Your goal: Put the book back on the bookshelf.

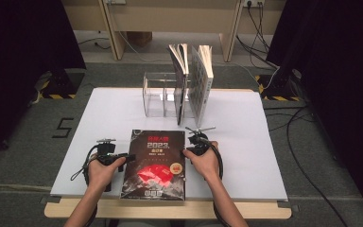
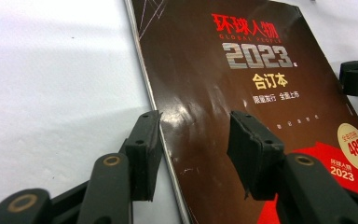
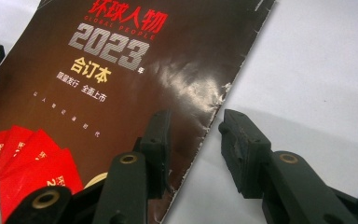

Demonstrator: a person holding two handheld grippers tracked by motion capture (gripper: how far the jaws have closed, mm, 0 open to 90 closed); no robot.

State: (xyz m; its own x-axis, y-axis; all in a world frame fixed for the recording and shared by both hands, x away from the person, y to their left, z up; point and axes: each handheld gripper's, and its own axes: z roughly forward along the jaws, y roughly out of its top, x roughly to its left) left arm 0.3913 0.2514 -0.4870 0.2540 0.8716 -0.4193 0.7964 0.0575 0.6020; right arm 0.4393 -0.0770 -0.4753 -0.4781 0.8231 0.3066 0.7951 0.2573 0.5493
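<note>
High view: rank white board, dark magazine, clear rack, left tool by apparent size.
1. White board
2. Dark magazine, nearest the camera, which flatters it
3. Clear rack, farther back, so likely understated
4. Left tool

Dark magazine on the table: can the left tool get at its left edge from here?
Probably yes. The left tool is open, its jaws straddling the left edge of the dark magazine lying flat on the table, with nothing between.
</note>
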